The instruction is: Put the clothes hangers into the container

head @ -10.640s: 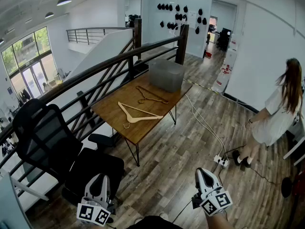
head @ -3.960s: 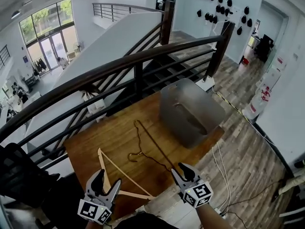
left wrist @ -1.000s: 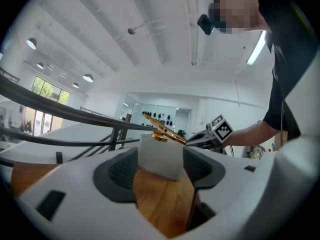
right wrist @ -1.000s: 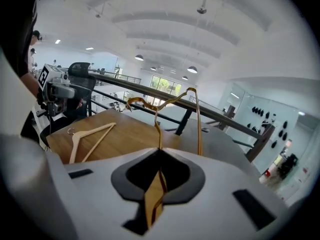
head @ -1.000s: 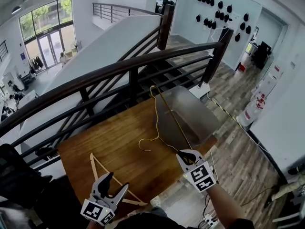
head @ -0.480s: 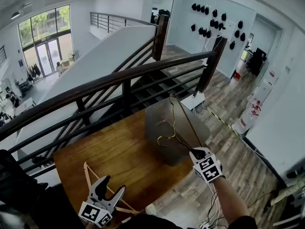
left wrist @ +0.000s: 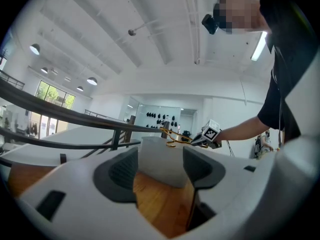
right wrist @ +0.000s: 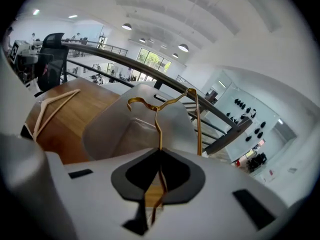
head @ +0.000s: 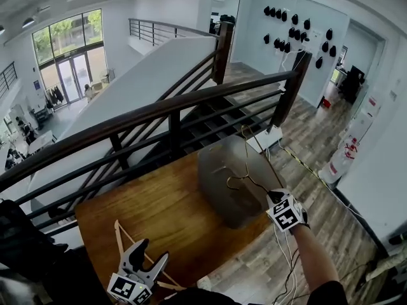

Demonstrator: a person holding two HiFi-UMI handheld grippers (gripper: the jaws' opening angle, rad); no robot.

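Wire hanger (right wrist: 160,115) is clamped in the closed right hand-held gripper (head: 275,197) and held above the container (head: 219,192), hook over the opening, not yet inside. A second ago it was held at the container's left edge, partly over the tabletop (head: 152,202). It has since been carried across, and the right hand-held gripper is now at the container's right rim. Left hand-held gripper (left wrist: 160,170) is kept open, nothing between its jaws, well to the near-left of the container, about where it was. Wooden hanger (head: 121,234) is left flat on the tabletop, unmoved, just beside the left hand-held gripper.
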